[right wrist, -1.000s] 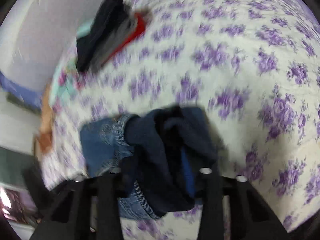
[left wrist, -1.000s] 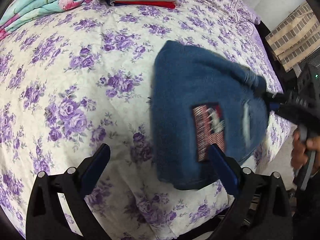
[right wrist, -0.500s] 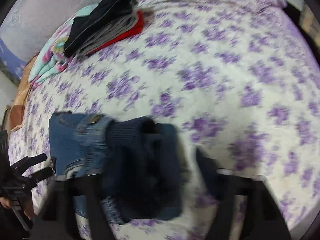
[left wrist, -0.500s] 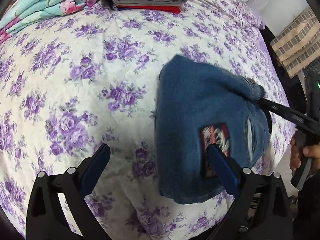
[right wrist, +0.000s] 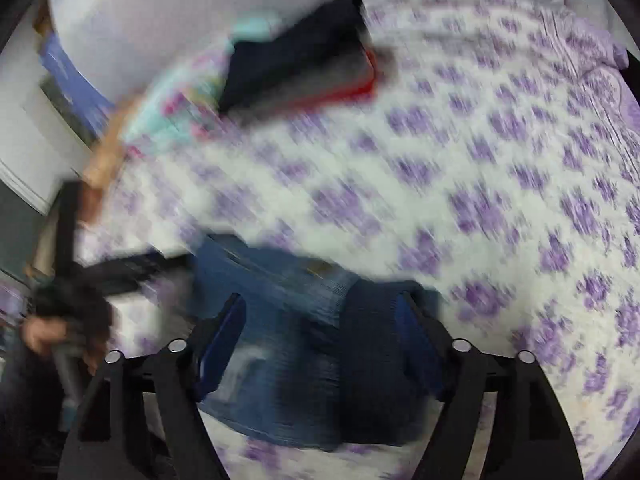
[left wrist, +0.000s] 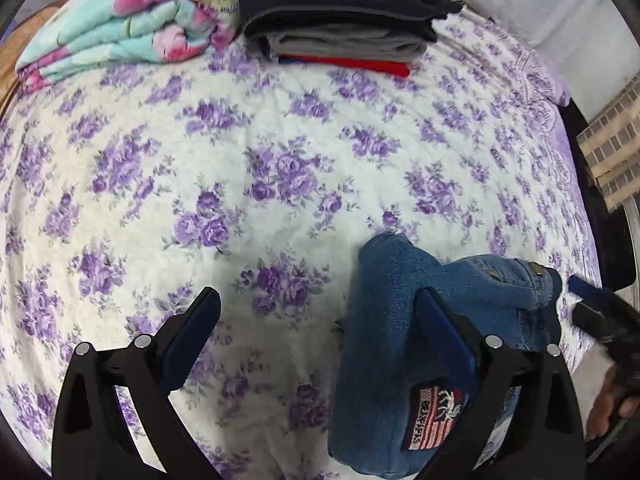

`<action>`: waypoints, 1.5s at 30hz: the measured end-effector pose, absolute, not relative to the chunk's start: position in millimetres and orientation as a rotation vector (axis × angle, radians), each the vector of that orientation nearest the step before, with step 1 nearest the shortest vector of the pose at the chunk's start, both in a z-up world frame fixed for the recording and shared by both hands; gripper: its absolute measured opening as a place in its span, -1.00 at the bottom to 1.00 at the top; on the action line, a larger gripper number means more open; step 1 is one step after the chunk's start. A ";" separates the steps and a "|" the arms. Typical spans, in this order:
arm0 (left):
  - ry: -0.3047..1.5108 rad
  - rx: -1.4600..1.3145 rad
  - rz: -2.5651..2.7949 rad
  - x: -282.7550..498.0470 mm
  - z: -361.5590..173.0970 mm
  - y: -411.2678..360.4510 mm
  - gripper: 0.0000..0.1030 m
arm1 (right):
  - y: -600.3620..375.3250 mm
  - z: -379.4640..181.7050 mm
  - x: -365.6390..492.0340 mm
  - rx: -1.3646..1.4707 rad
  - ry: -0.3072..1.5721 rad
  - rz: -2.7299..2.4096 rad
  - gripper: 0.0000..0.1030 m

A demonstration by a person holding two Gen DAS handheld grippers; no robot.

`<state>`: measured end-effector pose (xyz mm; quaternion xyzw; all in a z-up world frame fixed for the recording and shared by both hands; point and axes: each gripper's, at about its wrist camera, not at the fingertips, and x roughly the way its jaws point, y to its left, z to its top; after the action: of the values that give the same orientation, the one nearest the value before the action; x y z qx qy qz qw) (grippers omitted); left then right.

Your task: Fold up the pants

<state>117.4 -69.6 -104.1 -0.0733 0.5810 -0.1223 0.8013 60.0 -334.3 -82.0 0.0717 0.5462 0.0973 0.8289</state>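
Observation:
The folded blue jeans [left wrist: 404,328] lie on the flowered bed near its front right edge, a flag patch [left wrist: 434,416] on the near end. My left gripper [left wrist: 320,340] is open and empty above the bedspread, its right finger over the jeans. My right gripper [right wrist: 320,340] is open, with the jeans [right wrist: 288,344] lying between its fingers; this view is blurred. The right gripper's fingers also show in the left wrist view [left wrist: 592,304], just right of the jeans' waistband.
A stack of folded dark, grey and red clothes [left wrist: 344,28] sits at the far edge of the bed [left wrist: 240,160], next to a folded turquoise and pink blanket [left wrist: 128,32]. The bed's right edge drops off beside the jeans. A woven box [left wrist: 612,152] stands at right.
The right gripper has opened and let go of the jeans, which now lie on the bed. The left gripper has risen and tilted toward the far side of the bed.

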 end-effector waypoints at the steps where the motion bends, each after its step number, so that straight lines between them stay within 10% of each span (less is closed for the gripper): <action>1: 1.255 -0.156 -0.256 119.9 -107.5 -70.9 0.92 | -342.3 -102.7 65.1 0.128 1.233 0.166 0.47; 8: 1.369 -0.022 -0.182 133.7 -157.9 -104.6 0.92 | -368.6 -161.3 74.3 0.292 1.379 0.273 0.83; 21: 1.453 -0.432 -0.277 81.0 -142.5 -54.9 0.90 | -390.8 -185.4 71.6 0.597 1.471 0.428 0.93; 33: 1.531 -0.542 -0.392 81.8 -172.7 -94.6 0.91 | -374.8 -187.7 76.0 0.532 1.466 0.428 0.78; 38: 1.552 -0.407 -0.330 81.3 -150.0 -114.3 0.58 | -368.0 -168.1 72.2 0.480 1.490 0.405 0.59; 45: 1.557 -0.572 -0.374 85.8 -179.3 -101.6 0.92 | -365.2 -191.8 79.6 0.555 1.481 0.412 0.93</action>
<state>85.8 -101.6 -179.3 -0.2529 0.6881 -0.1651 0.6598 79.6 -365.2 -191.8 0.2477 0.6609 0.1839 0.6841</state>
